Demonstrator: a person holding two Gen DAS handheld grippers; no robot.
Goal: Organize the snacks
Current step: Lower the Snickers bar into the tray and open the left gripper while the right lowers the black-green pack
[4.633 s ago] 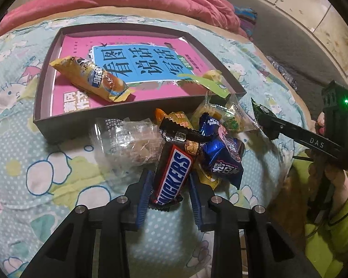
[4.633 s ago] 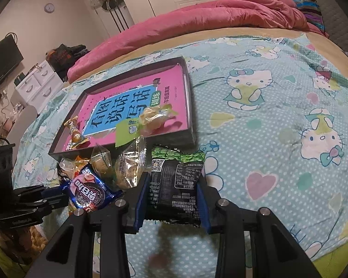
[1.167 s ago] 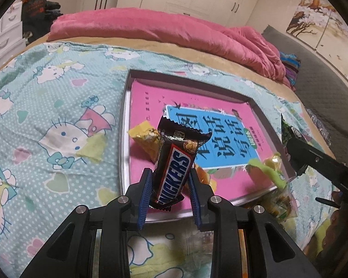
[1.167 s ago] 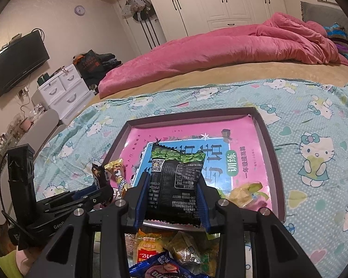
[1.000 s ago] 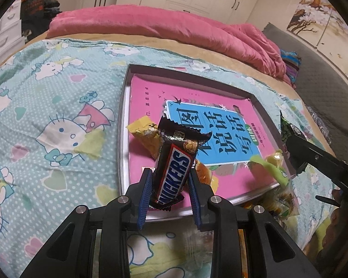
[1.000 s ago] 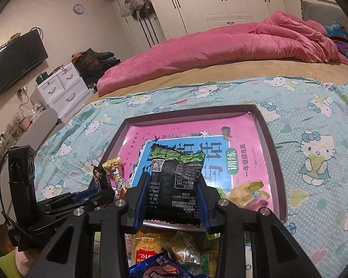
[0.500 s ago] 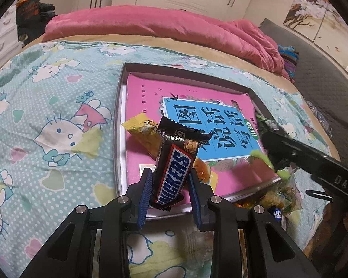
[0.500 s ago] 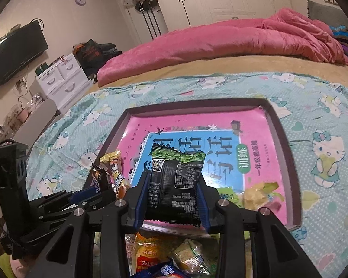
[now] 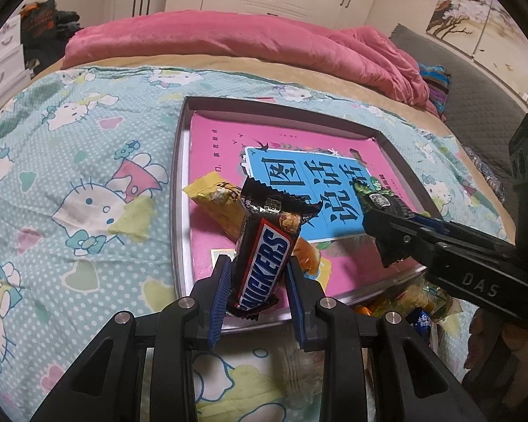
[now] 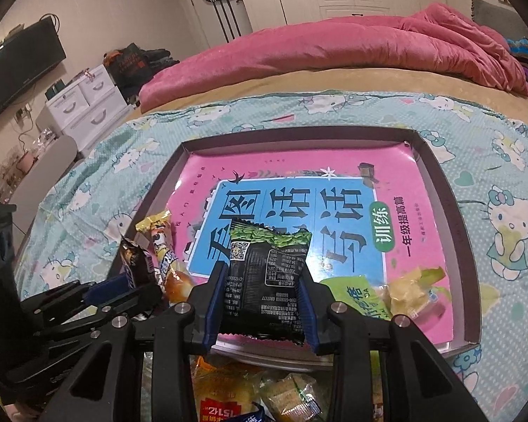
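Both grippers (image 9: 258,292) (image 10: 262,304) tilted over tray (image 10: 456,218).

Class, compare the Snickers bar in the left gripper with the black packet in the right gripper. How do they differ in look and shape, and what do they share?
The Snickers bar is long and narrow; the black packet is broad and squarish. The bar shows its bold brand lettering; the packet shows fine print, a QR code and a green top. Shared: each is clamped between a gripper's blue pads, left gripper and right gripper, above the tray.
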